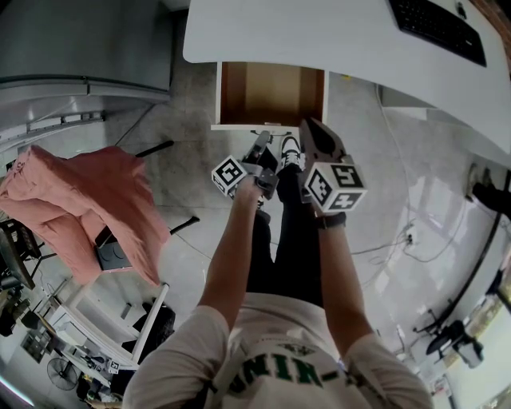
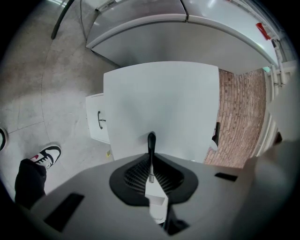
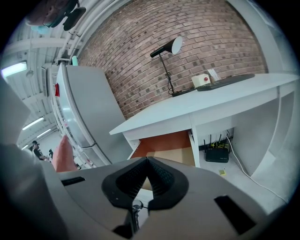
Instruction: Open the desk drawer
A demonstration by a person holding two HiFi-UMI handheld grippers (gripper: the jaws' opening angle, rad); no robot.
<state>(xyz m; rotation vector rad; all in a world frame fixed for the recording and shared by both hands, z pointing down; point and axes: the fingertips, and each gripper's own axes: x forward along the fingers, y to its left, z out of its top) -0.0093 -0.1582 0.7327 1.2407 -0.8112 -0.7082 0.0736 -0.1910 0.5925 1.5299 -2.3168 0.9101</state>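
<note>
The white desk (image 1: pixel 335 36) has its drawer (image 1: pixel 271 92) pulled out, and the bare brown inside shows. In the right gripper view the same drawer (image 3: pixel 166 147) stands open under the desk top. My left gripper (image 1: pixel 259 146) hangs just in front of the drawer's white front, rolled on its side. Its fingertips (image 2: pixel 151 139) are pressed together with nothing between them. The drawer front and its dark handle (image 2: pixel 100 120) lie to the left, apart from the left gripper. My right gripper (image 1: pixel 308 128) sits beside the drawer's right corner. The right gripper (image 3: pixel 146 161) has its tips meeting, holding nothing.
A pink cloth (image 1: pixel 88 204) drapes over a chair at the left. A grey fridge (image 1: pixel 80 40) stands at the back left. A keyboard (image 1: pixel 439 24) lies on the desk, and a lamp (image 3: pixel 168 47) stands there too. A router (image 3: pixel 216 153) and cables sit under the desk. My shoe (image 1: pixel 290 148) is below the drawer front.
</note>
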